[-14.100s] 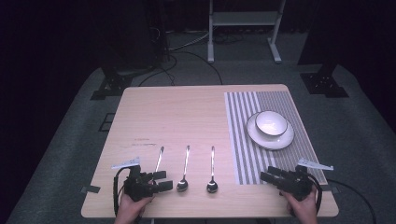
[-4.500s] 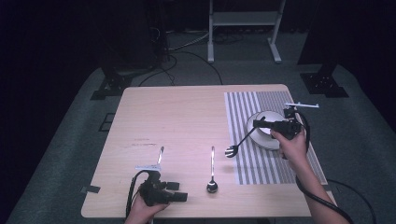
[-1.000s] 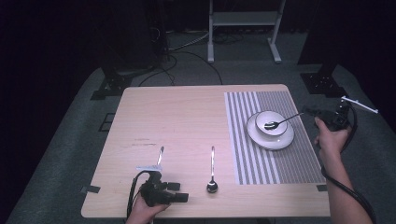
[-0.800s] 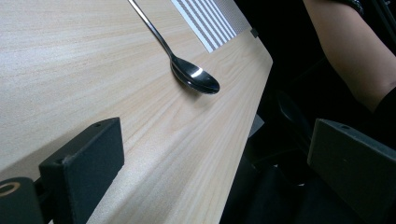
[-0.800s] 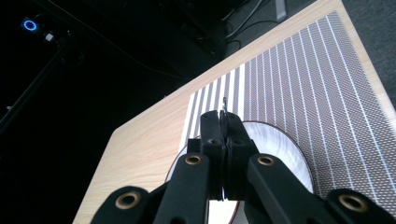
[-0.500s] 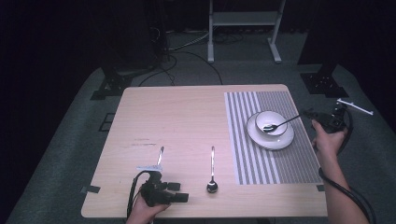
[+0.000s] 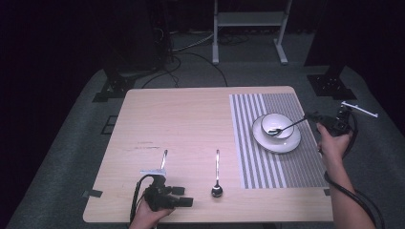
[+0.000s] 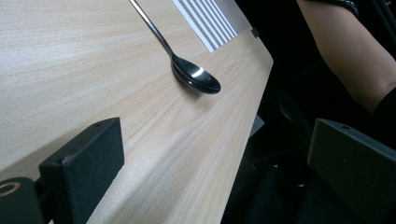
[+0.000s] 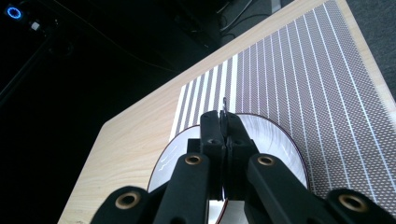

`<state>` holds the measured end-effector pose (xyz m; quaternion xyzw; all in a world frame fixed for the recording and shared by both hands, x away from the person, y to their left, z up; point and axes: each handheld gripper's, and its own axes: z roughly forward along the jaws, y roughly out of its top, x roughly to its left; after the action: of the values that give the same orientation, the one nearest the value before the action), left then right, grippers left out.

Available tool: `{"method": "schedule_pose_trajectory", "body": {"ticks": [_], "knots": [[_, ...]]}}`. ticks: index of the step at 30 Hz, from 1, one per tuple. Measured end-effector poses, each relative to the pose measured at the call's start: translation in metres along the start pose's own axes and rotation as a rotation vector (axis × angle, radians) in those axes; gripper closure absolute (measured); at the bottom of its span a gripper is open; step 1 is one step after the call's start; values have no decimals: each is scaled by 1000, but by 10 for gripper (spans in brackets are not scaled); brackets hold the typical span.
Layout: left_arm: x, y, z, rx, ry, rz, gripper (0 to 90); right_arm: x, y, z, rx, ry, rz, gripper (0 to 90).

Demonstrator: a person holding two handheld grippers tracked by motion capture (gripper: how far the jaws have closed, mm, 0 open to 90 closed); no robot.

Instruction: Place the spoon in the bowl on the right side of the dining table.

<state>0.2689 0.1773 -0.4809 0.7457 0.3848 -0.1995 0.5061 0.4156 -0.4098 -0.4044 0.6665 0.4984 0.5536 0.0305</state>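
from the high view i have the right gripper (image 7: pixel 313 116) off the table's right edge, its jaws pinched tight on the handle of a spoon (image 7: pixel 285 127). the spoon slants down and left, its head inside the bowl (image 7: pixel 277 126), which sits on a plate (image 7: pixel 277 140) on the striped mat (image 7: pixel 286 162). whether the head touches the bowl's floor i cannot tell from up here.

the right gripper view adds the grip itself — both black jaws meet with no gap, and a sliver of the handle (image 9: pixel 224 105) pokes out past the tips. below them the plate rim (image 9: pixel 285 135) curves over the mat (image 9: pixel 299 70). the spoon's head is hidden behind the jaws there.

my left gripper (image 7: pixel 184 197) lies at the near edge of the table (image 7: pixel 181 119), held in the left hand (image 7: pixel 148 214). in the high view its jaws are small and dark. the left gripper view settles it — the jaws stand wide apart with nothing between them, one over the wood, the other past the table edge.

that view also gives a second spoon (image 8: pixel 184 70) lying flat on the wood, head toward the near edge, plus my right forearm (image 8: pixel 348 51) beyond. the high view places this spoon (image 7: pixel 217 174) just right of the left gripper, and shows a third spoon (image 7: pixel 164 159) whose handle sticks out from behind it.
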Motion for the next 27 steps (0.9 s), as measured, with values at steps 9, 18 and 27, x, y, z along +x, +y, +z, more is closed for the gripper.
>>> {"method": "schedule_pose_trajectory", "body": {"ticks": [9, 18, 27], "knots": [[0, 0, 0, 1, 0, 1, 24, -2, -1, 1, 4, -3, -3, 885], [0, 0, 0, 0, -1, 1, 24, -6, -5, 1, 19, 13, 7, 830], [-1, 0, 1, 5, 1, 0, 24, -11, -10, -1, 30, 26, 22, 750]]}}
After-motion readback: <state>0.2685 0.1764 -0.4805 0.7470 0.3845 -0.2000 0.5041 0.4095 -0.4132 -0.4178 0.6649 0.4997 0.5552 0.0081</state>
